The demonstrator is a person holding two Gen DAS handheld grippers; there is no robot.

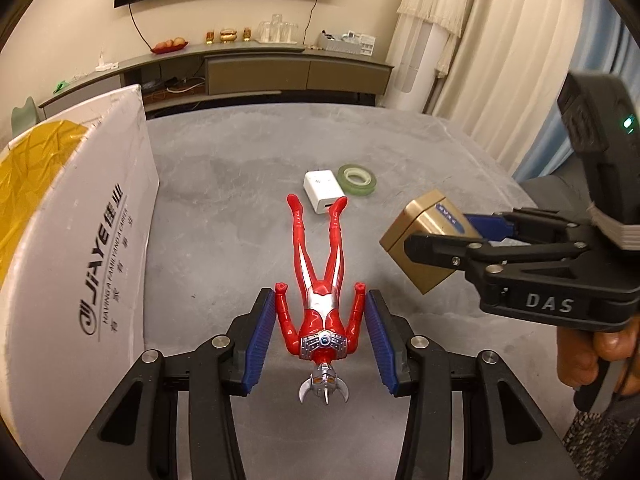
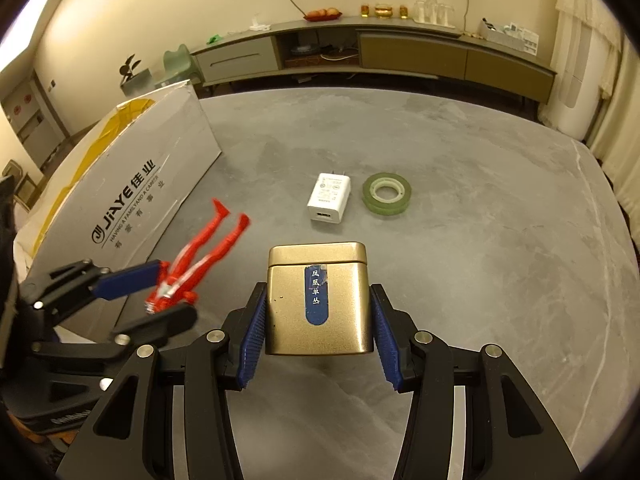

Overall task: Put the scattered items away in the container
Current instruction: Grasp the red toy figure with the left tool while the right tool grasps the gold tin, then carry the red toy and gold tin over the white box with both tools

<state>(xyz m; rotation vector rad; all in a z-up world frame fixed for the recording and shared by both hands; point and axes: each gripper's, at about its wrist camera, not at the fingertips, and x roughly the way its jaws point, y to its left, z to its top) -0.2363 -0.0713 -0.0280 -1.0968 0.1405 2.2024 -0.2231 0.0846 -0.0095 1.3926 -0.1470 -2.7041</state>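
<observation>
A red and silver action figure (image 1: 320, 308) hangs clear of the grey table (image 1: 240, 168), pinched at its arms by my left gripper (image 1: 320, 294), which is shut on it. Its legs point away from the camera and its head toward it. The right wrist view shows the figure (image 2: 200, 256) in the left gripper (image 2: 172, 292) beside the white cardboard box (image 2: 140, 184). My right gripper (image 2: 318, 292) is shut on a gold tin (image 2: 288, 320) with a blue label, lifted off the table. The tin (image 1: 428, 280) and right gripper (image 1: 440, 232) appear at the right. The box (image 1: 100, 240) stands open at the left with yellow lining inside.
A white charger plug (image 2: 330, 197) and a green tape roll (image 2: 386, 193) lie side by side mid-table, beyond both grippers. A hand (image 1: 612, 340) holds the right gripper's handle. A low cabinet and curtains stand behind the table (image 2: 480, 240).
</observation>
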